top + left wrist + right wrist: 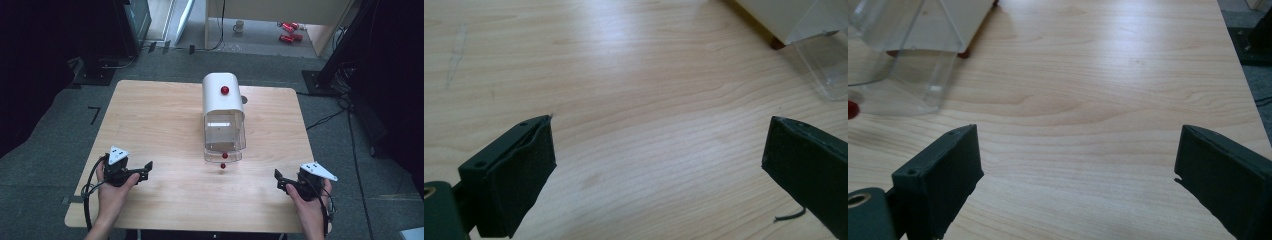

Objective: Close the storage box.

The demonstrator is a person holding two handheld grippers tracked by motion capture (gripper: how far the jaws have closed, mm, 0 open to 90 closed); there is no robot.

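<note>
Hovering over the table, left gripper fingers wide, empty, right gripper likewise.

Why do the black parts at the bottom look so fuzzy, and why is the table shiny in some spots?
In the left gripper view, the left hand-held gripper sits very close to the lens, so its jaws blur; soft glare whitens the table at the top. In the right gripper view, the right hand-held gripper blurs likewise, and the clear plastic cover looks smeary. In the high view, the room's edges are dark.
</note>
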